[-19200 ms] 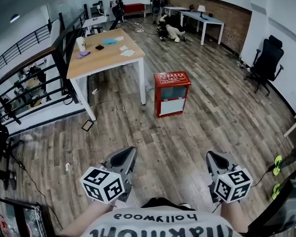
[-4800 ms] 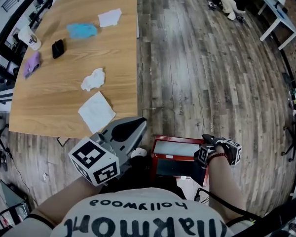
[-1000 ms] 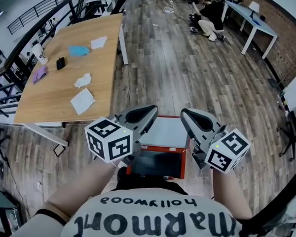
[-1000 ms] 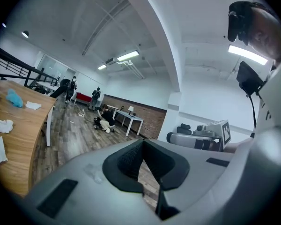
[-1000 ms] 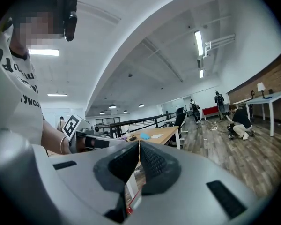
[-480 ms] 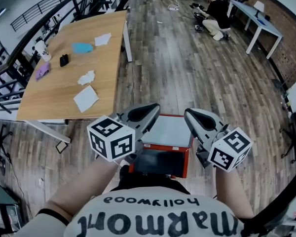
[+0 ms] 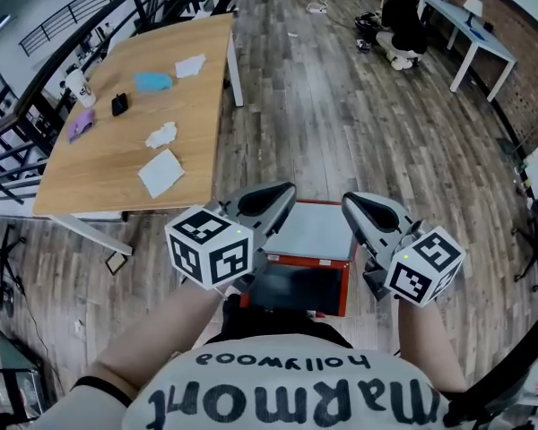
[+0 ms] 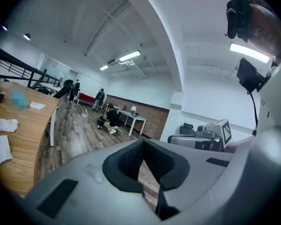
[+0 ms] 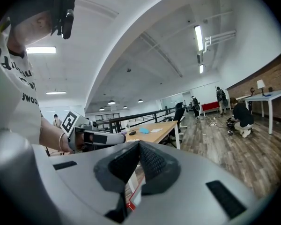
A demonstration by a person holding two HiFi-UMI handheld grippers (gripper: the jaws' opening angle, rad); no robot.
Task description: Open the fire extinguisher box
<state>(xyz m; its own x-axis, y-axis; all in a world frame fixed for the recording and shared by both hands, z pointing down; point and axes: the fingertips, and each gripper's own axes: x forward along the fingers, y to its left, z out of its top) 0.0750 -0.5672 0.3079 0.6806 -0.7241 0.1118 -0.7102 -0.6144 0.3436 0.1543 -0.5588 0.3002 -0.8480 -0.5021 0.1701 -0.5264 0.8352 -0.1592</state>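
Since the fire extinguisher box [image 7: 305, 260] stands low on the floor [image 7: 359, 106], right at the person's feet, both tongs are held out over it, side by side and near level. This is judged a ready stance rather than a grip. The left tongs [image 7: 287, 190] are closed with nothing between the pads, and the right tongs [image 7: 350, 202] are likewise closed and empty. In the right gripper view, only a sliver of the box's red edge is seen down through the slit.

From the head view, the box is seen beneath and between the two tongs. The left tip is placed over its far left corner and the right tip over its far right corner, and no contact with it can be made out.

A pale panel in a red rim is shown on the side away from the person, and a dark panel on the near side. Whether the pale panel is a lid thrown back over a dark interior, or a closed top catching the light above a dark front window, cannot be settled. The bench [image 7: 125, 141] stands well apart to the left.
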